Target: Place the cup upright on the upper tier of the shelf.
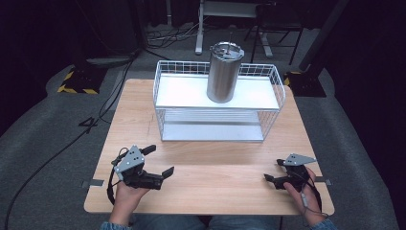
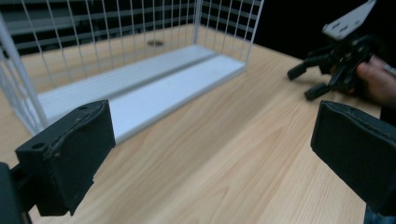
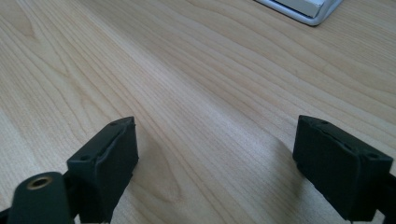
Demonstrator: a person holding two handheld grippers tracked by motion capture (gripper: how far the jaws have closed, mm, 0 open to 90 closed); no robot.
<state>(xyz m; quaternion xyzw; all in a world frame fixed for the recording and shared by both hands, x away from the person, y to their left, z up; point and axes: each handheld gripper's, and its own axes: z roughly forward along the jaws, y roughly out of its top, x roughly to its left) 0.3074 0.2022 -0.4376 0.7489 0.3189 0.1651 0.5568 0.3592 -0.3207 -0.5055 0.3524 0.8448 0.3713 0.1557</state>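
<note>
A tall steel tumbler [image 1: 224, 72] with a lid stands upright on the top shelf of a white wire rack [image 1: 218, 98] at the middle back of the wooden table [image 1: 206, 187]. My left gripper [image 1: 160, 161] rests near the front left of the table, open, with nothing between its jaws. My right gripper [image 1: 273, 170] sits near the front right, also open and holding nothing. In the left gripper view the left gripper [image 2: 210, 140] faces the rack's lower shelf [image 2: 140, 84], with the right gripper [image 2: 336, 60] farther off. In the right gripper view the right gripper [image 3: 215, 154] hovers over bare wood.
The rack's lower shelf [image 1: 210, 130] is bare, and its corner [image 3: 308, 11] shows at the top of the right gripper view. Grey carpet [image 1: 57, 124] with cables surrounds the table. Desk legs [image 1: 198, 28] stand behind it.
</note>
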